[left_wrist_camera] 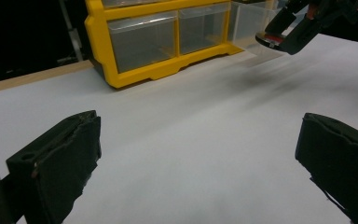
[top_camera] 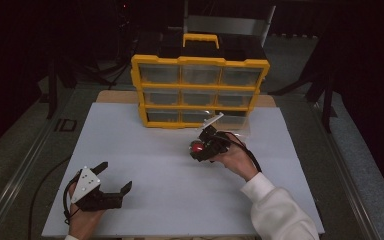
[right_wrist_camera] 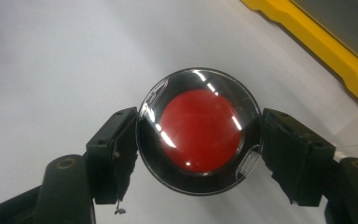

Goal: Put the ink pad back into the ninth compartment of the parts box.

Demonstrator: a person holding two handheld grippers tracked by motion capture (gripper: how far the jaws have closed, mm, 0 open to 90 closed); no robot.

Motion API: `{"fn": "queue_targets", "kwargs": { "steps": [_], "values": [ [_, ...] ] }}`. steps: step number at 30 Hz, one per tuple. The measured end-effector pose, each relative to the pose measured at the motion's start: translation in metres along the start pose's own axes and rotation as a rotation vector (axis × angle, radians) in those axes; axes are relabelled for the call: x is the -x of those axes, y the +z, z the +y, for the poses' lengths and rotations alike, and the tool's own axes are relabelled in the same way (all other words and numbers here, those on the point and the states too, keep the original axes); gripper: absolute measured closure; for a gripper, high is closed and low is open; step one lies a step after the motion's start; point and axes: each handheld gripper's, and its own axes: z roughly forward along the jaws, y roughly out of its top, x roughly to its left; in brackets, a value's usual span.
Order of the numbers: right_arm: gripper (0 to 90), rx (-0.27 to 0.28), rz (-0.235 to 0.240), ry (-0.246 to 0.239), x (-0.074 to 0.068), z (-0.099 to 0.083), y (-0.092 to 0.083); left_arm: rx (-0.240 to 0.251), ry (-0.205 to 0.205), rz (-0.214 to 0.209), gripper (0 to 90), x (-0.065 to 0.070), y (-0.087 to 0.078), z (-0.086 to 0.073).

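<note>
A white tabletop (top_camera: pixel 170 165) is shown, laid over a wooden board (top_camera: pixel 115 96) whose edge is exposed along the far side. A yellow-framed drawer cabinet (top_camera: pixel 200 92) with clear plastic drawers is set directly on the surface at its far middle, with its front turned toward the near edge. A clear drawer (top_camera: pixel 237 122) is seen pulled out at the lower right corner of the cabinet, over the surface. The near half of the surface is left bare and matt, and faint shadows are cast upon it.
</note>
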Motion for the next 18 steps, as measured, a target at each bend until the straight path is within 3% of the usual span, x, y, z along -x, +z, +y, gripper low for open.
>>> {"fn": "queue_targets", "kwargs": {
  "steps": [18],
  "values": [
    [29.6, 0.029, -0.026, 0.015, 0.009, 0.004, -0.014, 0.0, -0.002, 0.001, 0.4, 0.0, -0.001, 0.0]
  ]
}}
